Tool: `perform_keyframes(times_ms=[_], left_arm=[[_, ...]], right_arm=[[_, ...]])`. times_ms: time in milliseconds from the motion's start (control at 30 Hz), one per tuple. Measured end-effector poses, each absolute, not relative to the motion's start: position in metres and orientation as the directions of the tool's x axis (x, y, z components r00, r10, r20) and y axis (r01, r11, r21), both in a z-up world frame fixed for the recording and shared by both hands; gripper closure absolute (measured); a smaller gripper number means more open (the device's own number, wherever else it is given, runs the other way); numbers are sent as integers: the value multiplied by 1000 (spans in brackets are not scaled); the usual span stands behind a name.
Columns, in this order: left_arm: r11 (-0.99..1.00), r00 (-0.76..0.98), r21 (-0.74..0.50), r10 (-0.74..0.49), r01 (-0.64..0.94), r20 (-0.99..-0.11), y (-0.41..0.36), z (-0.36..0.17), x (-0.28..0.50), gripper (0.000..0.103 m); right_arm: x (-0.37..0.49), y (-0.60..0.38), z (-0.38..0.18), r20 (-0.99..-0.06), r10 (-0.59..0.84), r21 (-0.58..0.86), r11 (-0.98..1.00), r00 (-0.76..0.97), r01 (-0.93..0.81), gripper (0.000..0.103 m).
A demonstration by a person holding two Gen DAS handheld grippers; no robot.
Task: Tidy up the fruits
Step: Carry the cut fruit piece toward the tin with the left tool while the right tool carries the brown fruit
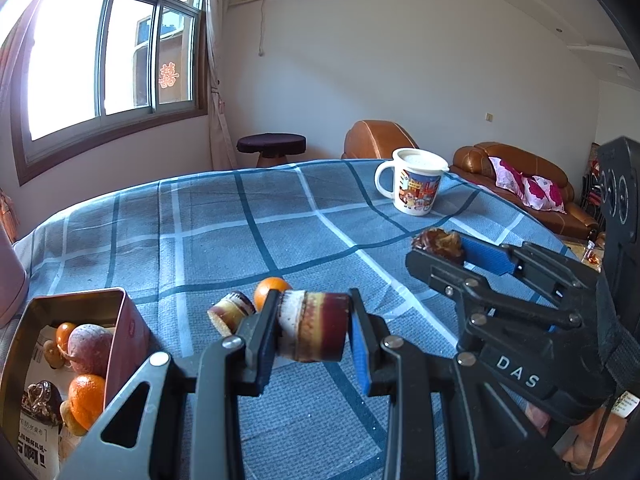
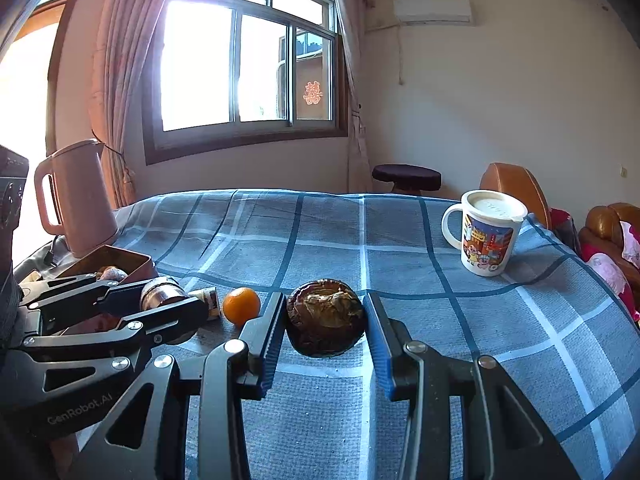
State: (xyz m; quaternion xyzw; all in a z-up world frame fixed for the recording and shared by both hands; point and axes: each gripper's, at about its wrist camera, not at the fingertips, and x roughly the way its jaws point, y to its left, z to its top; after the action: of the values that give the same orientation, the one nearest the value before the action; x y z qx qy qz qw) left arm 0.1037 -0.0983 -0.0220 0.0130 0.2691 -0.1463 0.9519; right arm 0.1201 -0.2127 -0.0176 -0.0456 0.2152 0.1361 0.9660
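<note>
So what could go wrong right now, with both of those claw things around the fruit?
The left gripper pinches the short purple sugarcane piece by its ends; it might swivel or slip out. The right gripper's fingers only bracket the wrinkled dark brown round fruit, which could roll away as they close. The small orange mandarin lying close by might get knocked.

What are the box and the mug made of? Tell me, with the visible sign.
Box: seemingly thin metal tin; its inner walls shine and reflect, rim is thin and rolled.
Mug: glossy white, ceramic or enamel, hard to tell; smooth sheen, printed cartoon band, matte pale lid, probably plastic.
</note>
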Motion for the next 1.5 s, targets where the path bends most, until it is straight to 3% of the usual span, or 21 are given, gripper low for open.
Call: perform_keyframes(times_ms=[1500], left_arm=[[973, 861, -41, -221, 228, -457, -61, -23, 64, 70]], right_arm=[[88, -185, -16, -386, 326, -34, 930, 863, -366, 62]])
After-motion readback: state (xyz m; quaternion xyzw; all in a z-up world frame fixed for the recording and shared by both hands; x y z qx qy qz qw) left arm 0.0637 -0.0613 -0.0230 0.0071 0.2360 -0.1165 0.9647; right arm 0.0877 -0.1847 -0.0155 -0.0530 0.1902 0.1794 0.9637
